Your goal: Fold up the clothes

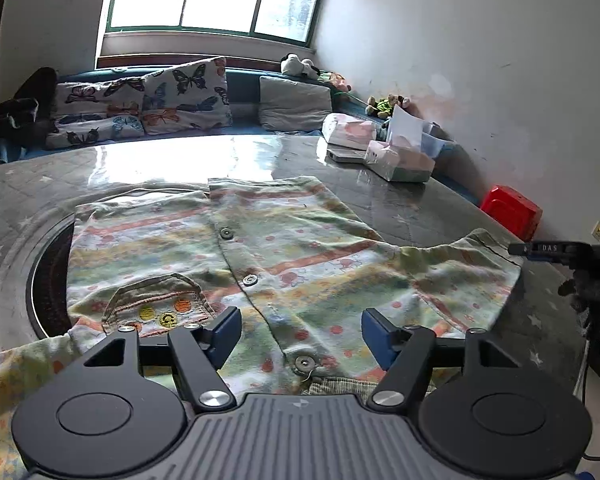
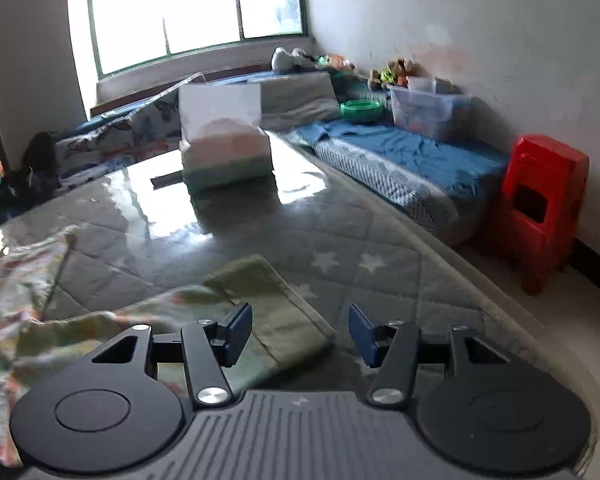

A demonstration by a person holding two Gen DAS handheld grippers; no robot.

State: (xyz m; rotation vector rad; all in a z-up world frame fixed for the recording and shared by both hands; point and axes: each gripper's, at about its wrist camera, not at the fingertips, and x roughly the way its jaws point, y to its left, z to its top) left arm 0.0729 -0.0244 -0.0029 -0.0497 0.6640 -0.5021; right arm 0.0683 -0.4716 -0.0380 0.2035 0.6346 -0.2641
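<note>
A small striped, dotted shirt [image 1: 284, 256] with snap buttons and a chest pocket lies spread flat on the glossy grey table [image 1: 400, 200]. My left gripper [image 1: 300, 334] is open and empty just above the shirt's near end, by the collar. The shirt's right sleeve [image 2: 260, 304] reaches toward my right gripper [image 2: 300, 330], which is open and empty, hovering over the sleeve's cuff. The right gripper also shows in the left wrist view [image 1: 560, 249] at the far right, beside the sleeve end.
Tissue packs [image 1: 396, 160] and a flat box stand at the table's far right. A round recessed burner [image 1: 50, 272] lies under the shirt's left side. A red stool [image 2: 540, 208] stands right of the table. Cushions [image 1: 180, 96] line a bench behind.
</note>
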